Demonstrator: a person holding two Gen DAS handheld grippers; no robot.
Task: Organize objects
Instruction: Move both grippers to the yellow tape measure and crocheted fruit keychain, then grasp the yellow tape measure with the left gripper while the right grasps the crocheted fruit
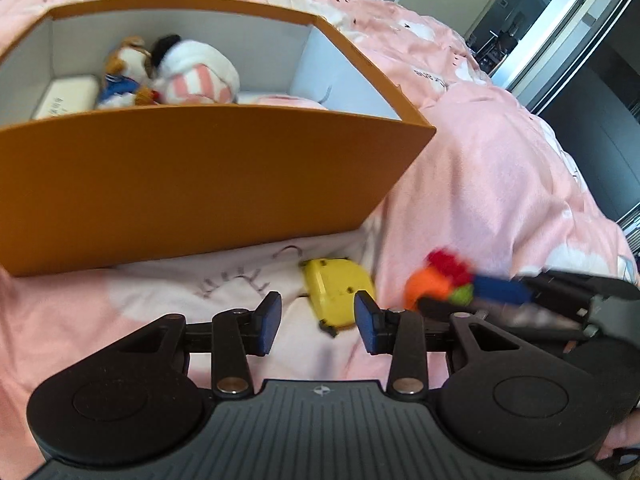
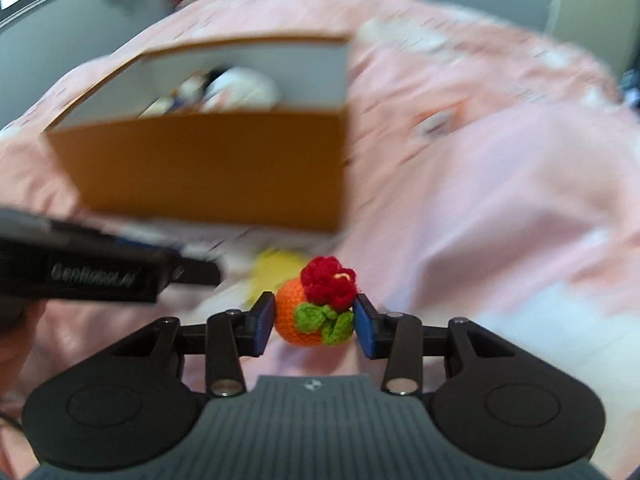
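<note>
Left wrist view: the left tool point(image 1: 316, 318) hangs with jaws apart over a yellow object point(image 1: 336, 294) on the pink bed point(image 1: 500, 168), before the orange box point(image 1: 192, 184) holding plush toys point(image 1: 176, 70)

Right wrist view: the right tool point(image 2: 314, 322) is clamped on a crocheted orange ball point(image 2: 308, 316)

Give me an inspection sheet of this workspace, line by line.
Surface: pink bedspread, rumpled.
Job's things: orange box open, holding plush toys and a white packet; crocheted orange toy between the right gripper's pads; yellow object on the bedspread before the box.
Clutter: nothing seen.
Grippers: left gripper open, empty, above the yellow object; right gripper shut on the toy.
Cables: nothing seen.
Surroundings: doorway beyond the bed; right view blurred.
</note>
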